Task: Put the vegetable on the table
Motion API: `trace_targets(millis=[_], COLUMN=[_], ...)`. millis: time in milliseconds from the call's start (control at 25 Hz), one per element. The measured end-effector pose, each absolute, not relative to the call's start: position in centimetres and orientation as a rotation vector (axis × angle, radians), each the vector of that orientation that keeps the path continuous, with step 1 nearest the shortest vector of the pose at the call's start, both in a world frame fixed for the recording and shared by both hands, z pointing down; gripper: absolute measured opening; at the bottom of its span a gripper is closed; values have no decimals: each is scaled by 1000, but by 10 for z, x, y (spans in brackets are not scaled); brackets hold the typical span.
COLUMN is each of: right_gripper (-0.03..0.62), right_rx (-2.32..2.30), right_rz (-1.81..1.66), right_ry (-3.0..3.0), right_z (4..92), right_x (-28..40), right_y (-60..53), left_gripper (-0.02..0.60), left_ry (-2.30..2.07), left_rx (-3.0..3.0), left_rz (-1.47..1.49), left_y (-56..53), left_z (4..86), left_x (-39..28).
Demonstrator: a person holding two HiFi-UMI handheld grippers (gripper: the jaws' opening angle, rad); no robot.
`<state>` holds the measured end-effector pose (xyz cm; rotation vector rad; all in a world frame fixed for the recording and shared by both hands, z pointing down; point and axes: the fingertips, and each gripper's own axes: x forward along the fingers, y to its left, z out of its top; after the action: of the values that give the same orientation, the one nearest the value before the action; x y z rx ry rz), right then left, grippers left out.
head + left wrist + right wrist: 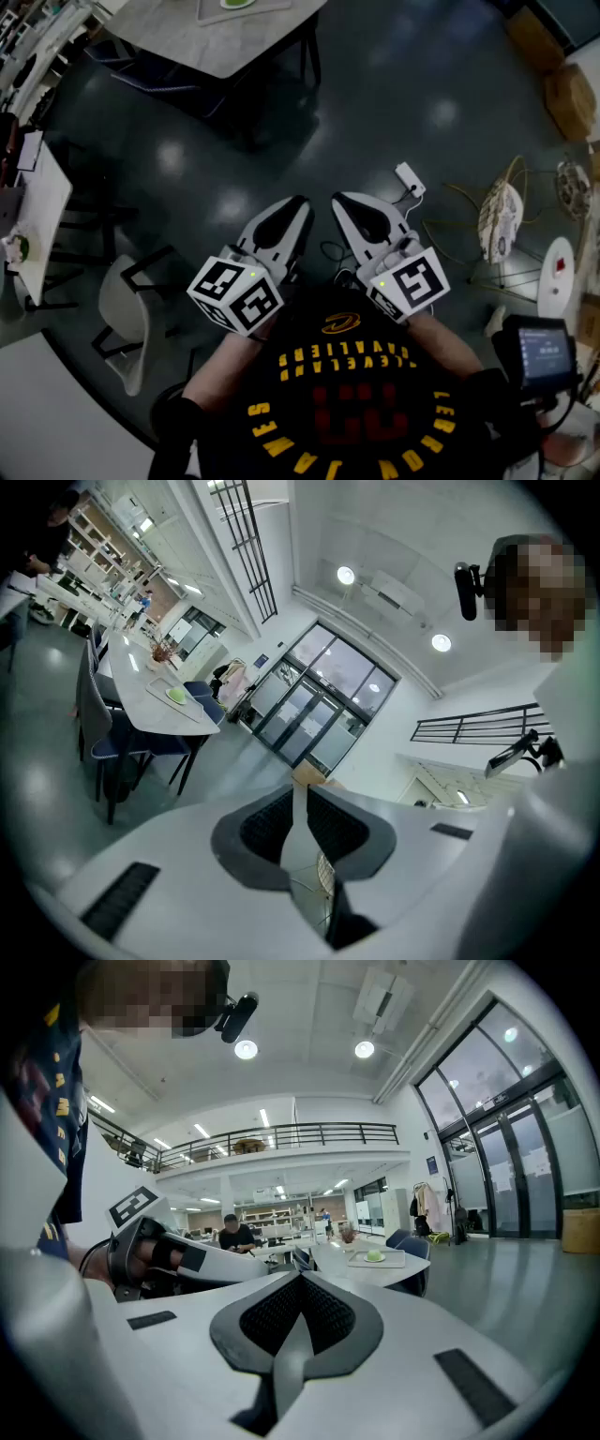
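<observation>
left gripper [298,204]: clenched, pads pressed together with nothing between them, held up close to the person's chest

right gripper [341,201]: same deal, jaws closed on thin air. It sits just beside the left one, with the tips angled toward each other.

green thing [375,1255]: pretty sure this is the vegetable. It's a small pale-green lump well ahead of both grippers and a bit off to the left gripper's side. Way too small to say what kind of veg.

what it sits on: looks like a little plate inside a tray [361,1263], and the tray is on the light table [178,36]

below the grippers: just dark floor [394,103]; the table is well apart from both of them

done so far: honestly nothing I can point at. Neither gripper carries anything, and the green thing is in the tray rather than on the bare tabletop.

left to do: basically everything, I'd say. My guess is the grippers have to get over to the table, one opens up, takes the veg off the tray and sets it down on the tabletop beside it.

heads up: if the tray counts as "on the table", the job might already be done. Can't settle that from here.
</observation>
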<state>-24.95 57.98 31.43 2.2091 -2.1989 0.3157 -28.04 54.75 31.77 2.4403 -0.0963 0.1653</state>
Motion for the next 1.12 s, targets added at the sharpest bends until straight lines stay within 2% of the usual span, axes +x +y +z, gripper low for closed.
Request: trace_targets(millis=[600, 920, 1120], right_gripper=[5, 5, 5], right_rx=[2309, 2222, 2260], right_rz=[306, 349, 357], right_ry=[-2035, -2079, -2211], right_z=[310, 343, 319], right_x=[-254, -228, -181], right_y=[474, 413, 372], left_gripper=[51, 49, 51], left_ry=[-19, -121, -196], left_rx=[2399, 2405, 2446], left_rz=[181, 221, 236], left_y=[439, 381, 349], left_z=[327, 344, 335], left_x=[-295, -277, -231])
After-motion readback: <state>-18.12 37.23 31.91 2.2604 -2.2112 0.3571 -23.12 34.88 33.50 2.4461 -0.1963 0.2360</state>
